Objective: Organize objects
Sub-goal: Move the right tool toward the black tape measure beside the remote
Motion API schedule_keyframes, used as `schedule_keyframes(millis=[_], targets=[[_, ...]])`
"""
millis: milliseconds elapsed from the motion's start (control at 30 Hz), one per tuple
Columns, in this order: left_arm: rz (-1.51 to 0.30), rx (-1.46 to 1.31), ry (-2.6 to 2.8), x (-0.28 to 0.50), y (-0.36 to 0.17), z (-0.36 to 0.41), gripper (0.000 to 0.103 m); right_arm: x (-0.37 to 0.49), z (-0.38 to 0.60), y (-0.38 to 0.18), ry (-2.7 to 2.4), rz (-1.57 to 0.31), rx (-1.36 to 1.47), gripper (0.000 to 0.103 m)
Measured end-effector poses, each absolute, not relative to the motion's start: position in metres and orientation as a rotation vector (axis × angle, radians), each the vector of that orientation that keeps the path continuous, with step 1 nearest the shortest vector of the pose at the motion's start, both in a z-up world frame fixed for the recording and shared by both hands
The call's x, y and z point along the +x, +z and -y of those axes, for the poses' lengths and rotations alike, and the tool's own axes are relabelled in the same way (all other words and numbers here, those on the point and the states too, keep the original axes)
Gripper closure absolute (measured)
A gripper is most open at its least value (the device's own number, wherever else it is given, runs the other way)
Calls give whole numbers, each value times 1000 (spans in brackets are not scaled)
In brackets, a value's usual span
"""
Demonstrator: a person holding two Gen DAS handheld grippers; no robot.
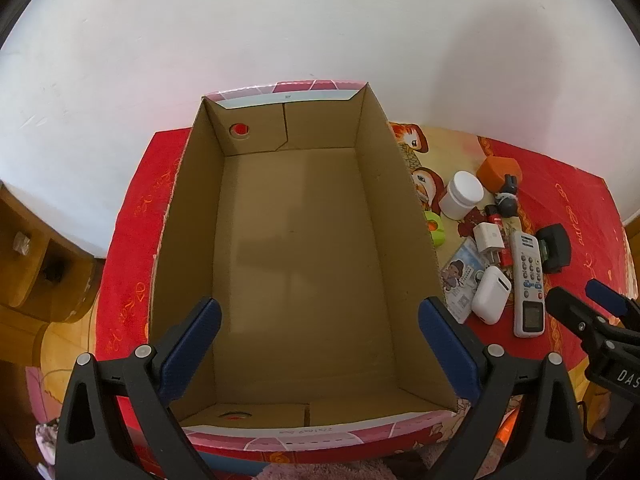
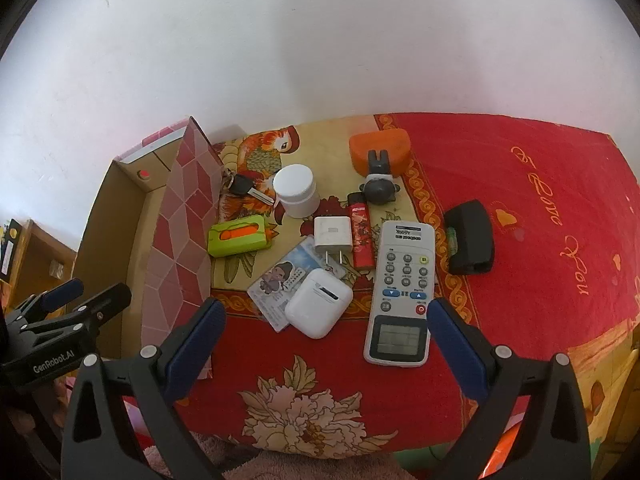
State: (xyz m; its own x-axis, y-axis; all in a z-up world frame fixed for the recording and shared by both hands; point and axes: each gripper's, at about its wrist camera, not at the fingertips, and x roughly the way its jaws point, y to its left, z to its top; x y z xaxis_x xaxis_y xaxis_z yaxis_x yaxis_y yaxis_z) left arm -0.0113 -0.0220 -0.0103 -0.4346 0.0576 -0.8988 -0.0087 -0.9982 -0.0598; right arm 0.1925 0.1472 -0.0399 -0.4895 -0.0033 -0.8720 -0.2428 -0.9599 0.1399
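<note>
Where the box (image 2: 176,240) stands, keys (image 2: 244,188) half-hide.

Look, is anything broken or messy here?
Nothing looks broken or spilled. The cardboard box is empty, and the small things sit jumbled beside it. The earbud case and the charger plug lie on top of a card. The lighter is wedged between the plug and the remote.

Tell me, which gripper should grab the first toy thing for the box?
Probably the right gripper. Its open jaws hang just above the white earbud case and white remote control. The left gripper hangs open over the empty brown cardboard box.
</note>
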Motion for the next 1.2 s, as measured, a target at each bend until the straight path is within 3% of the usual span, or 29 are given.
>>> schedule_keyframes(millis=[1067, 1200], targets=[[40, -1687, 2687, -19, -4, 77, 7, 185, -164, -50, 2535, -362, -1558, 1], [76, -1744, 2674, -18, -12, 91, 13, 193, -179, -63, 2480, -344, -1591, 1]])
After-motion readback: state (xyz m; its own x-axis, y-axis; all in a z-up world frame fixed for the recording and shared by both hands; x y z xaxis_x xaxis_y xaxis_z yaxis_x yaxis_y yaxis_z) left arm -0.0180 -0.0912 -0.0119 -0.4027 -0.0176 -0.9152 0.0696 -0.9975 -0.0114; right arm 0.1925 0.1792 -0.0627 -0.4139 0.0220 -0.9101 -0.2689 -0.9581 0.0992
